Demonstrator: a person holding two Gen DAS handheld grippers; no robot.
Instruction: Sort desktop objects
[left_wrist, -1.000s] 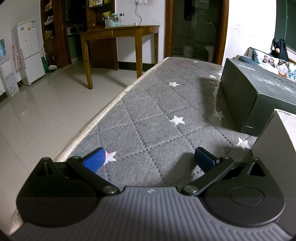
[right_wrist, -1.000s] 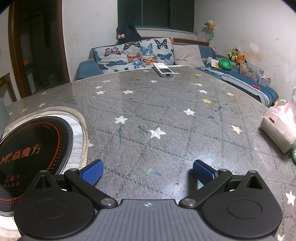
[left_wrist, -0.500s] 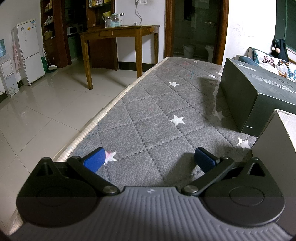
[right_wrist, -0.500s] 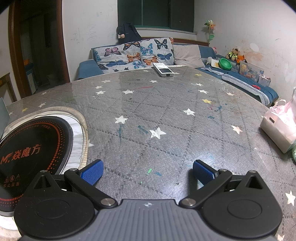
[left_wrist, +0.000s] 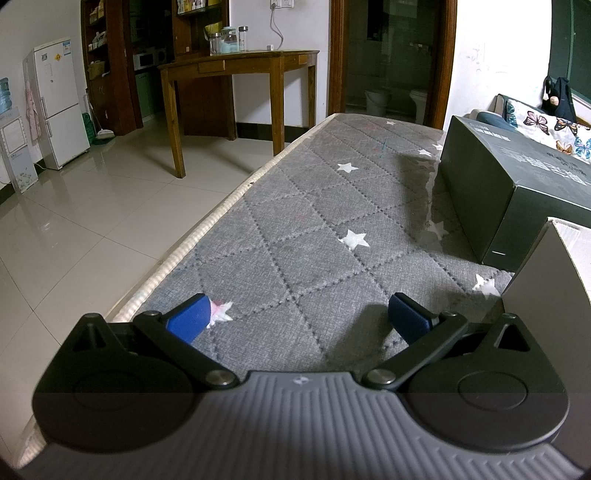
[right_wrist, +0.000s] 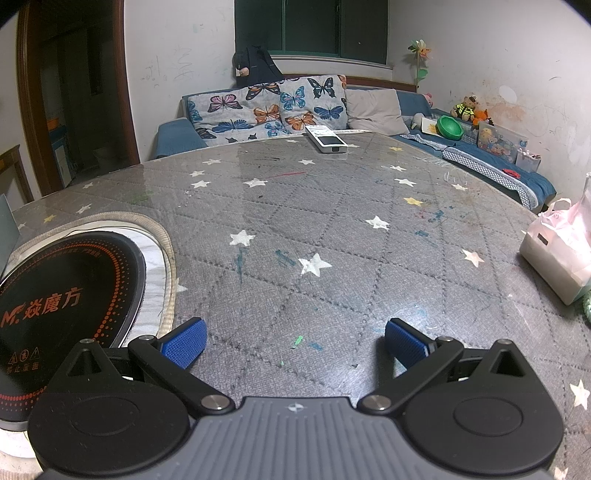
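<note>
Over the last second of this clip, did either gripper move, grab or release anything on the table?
Nothing visibly changed. The left gripper and right gripper are both open and empty over the star-patterned table cover, framed as before. The dark box, the remote, the round black cooktop and the pink tissue pack lie where they did.

Glossy glass tabletop (right_wrist: 332, 229) – matt cardboard box (left_wrist: 491, 192).
</note>
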